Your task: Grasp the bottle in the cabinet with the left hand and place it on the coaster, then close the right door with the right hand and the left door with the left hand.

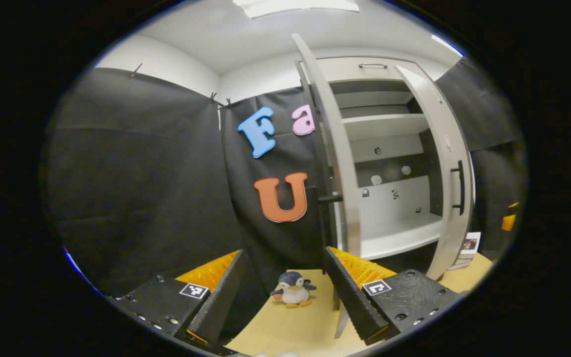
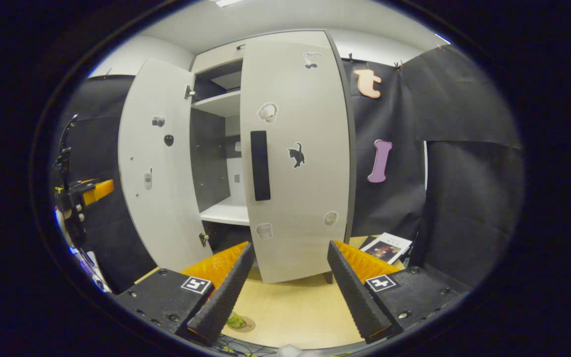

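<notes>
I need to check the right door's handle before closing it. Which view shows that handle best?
The right gripper view: the right door faces the camera, its dark handle seen head-on, unobstructed, ahead of the open right gripper. The left gripper view shows that door at a steep angle, its handle a thin bar at the edge.

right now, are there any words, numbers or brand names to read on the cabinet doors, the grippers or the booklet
No text can be read here.
right door: picture stickers only, such as a cat sticker, no words.
booklet: print too small to read.
left gripper and right gripper: a square marker on each, a pattern, not letters.
</notes>
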`<state>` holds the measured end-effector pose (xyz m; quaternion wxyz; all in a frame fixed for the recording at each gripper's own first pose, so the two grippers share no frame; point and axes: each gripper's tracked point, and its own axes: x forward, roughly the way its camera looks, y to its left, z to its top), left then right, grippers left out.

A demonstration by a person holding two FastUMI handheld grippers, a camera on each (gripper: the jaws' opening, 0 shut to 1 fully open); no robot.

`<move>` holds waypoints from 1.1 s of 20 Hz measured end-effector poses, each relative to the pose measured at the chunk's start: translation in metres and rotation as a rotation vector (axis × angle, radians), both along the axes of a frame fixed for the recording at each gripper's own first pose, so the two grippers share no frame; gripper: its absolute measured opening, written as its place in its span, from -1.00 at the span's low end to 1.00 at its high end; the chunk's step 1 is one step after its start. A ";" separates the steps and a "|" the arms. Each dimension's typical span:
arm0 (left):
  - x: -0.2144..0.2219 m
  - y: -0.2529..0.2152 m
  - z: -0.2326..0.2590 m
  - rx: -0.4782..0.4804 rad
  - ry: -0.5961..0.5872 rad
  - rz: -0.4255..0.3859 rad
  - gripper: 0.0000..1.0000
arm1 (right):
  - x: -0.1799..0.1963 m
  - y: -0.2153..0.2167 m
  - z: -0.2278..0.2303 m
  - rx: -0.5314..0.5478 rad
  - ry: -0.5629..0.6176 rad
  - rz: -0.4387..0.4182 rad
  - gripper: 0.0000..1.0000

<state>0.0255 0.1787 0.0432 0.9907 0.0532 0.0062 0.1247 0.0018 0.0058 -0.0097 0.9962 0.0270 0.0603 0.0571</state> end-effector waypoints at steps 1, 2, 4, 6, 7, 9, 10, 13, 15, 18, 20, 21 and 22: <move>0.010 0.012 0.001 -0.001 0.005 0.012 0.94 | -0.005 -0.001 -0.003 -0.003 0.004 -0.007 0.90; 0.022 0.021 0.001 0.004 0.010 0.021 0.94 | -0.009 -0.003 -0.005 -0.003 0.008 -0.016 0.97; 0.044 0.025 -0.004 -0.003 0.018 0.007 0.95 | -0.016 -0.010 -0.008 -0.005 0.018 -0.039 0.90; 0.060 0.023 -0.005 -0.013 0.025 -0.013 0.95 | -0.020 -0.018 -0.008 0.000 0.025 -0.062 0.97; 0.062 0.024 -0.008 -0.009 0.034 -0.014 0.95 | -0.021 -0.021 -0.009 0.003 0.028 -0.074 0.97; 0.063 0.020 -0.009 -0.018 0.016 -0.029 0.86 | -0.024 -0.025 -0.009 0.006 0.033 -0.086 0.90; 0.064 0.021 -0.012 -0.028 0.028 -0.034 0.78 | -0.024 -0.025 -0.009 0.004 0.034 -0.086 0.90; 0.064 0.018 -0.019 -0.014 0.056 -0.042 0.79 | -0.025 -0.024 -0.007 0.007 0.027 -0.080 0.97; 0.062 0.015 -0.018 0.007 0.057 -0.032 0.84 | -0.025 -0.024 -0.006 0.012 0.025 -0.073 0.97; 0.062 0.011 -0.015 0.011 0.054 -0.041 0.70 | -0.025 -0.027 -0.005 0.015 0.025 -0.073 0.97; 0.062 0.005 -0.013 -0.005 0.055 -0.065 0.70 | -0.026 -0.030 -0.005 0.016 0.027 -0.076 0.97; 0.062 0.001 -0.010 -0.010 0.054 -0.078 0.70 | -0.027 -0.032 -0.006 0.015 0.028 -0.077 0.97; 0.063 -0.004 -0.008 -0.011 0.055 -0.091 0.70 | -0.027 -0.034 -0.006 0.012 0.028 -0.080 0.97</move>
